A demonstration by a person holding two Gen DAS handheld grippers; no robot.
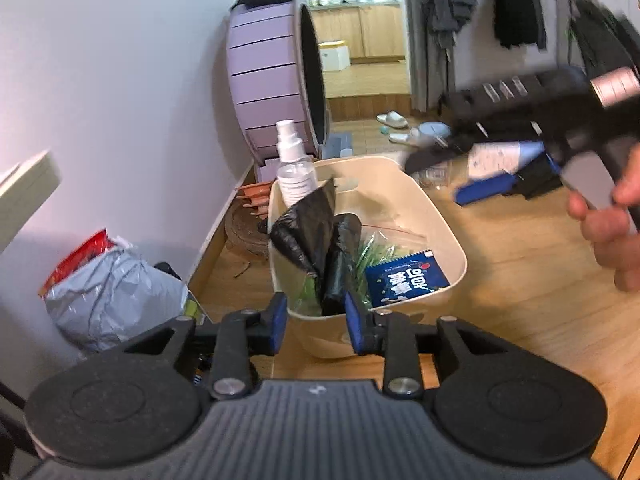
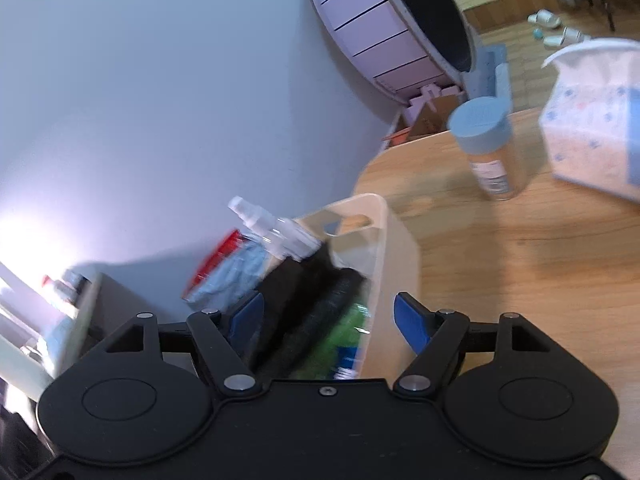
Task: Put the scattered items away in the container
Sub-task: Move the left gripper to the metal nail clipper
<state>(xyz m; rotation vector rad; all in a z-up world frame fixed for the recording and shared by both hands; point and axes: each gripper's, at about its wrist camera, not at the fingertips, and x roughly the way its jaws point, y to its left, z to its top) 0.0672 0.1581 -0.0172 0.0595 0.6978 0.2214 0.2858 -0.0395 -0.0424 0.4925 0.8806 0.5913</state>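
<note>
Your left gripper (image 1: 316, 322) hangs at the near rim of the cream container (image 1: 444, 236), its fingers released and holding nothing. Inside lie the black bag roll (image 1: 340, 260), a green packet (image 1: 378, 250) and the blue sachet (image 1: 408, 278), with the spray bottle (image 1: 295, 162) upright at the far left corner. Your right gripper (image 2: 326, 322) is over the container's right wall, fingers spread wide and empty; the view is blurred by motion, so its exact height is hard to judge. Beyond it, on the surface (image 2: 520, 260), stand the blue-capped jar (image 2: 486, 148) and, further right, the tissue pack (image 2: 596, 120), both well apart from the container. Take the jar first: approach level, straddle its body below the cap, and close squarely so it stays upright.
</note>
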